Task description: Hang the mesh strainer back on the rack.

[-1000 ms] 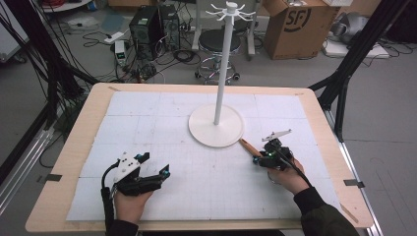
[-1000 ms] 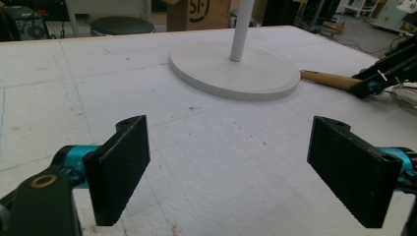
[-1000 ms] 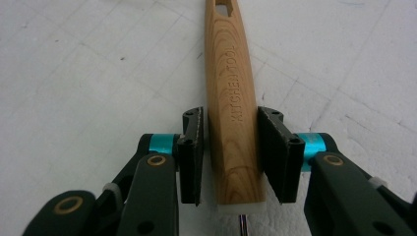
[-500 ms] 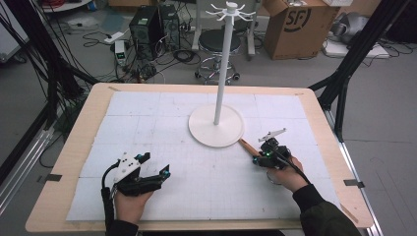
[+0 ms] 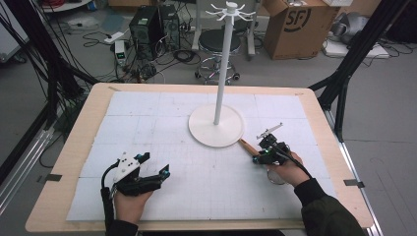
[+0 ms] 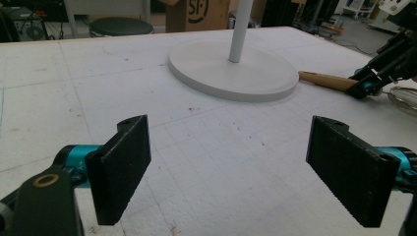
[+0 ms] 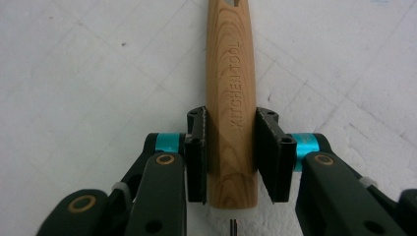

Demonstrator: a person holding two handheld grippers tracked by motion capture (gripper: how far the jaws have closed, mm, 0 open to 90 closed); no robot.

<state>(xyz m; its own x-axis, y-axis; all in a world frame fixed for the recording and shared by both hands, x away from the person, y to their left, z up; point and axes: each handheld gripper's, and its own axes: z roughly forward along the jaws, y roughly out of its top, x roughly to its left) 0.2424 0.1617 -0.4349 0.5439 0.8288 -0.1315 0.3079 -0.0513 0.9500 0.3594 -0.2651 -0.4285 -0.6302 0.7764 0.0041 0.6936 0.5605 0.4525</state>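
Right tongs (image 7: 230, 157) pinched the wooden handle (image 7: 230, 93) of a kitchen tool lying beside the stand base (image 5: 216, 125) toward the tabletop's right edge; left tongs (image 6: 241, 172) sat spread near the front edge. A grip so near the handle's end could let it pivot when lifted.

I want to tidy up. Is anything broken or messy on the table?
Nothing looks broken or spilled. The white stand stands upright. A wooden handle lies flat beside the stand's base, with the right hand-held gripper closed around it. The left hand-held gripper is open.
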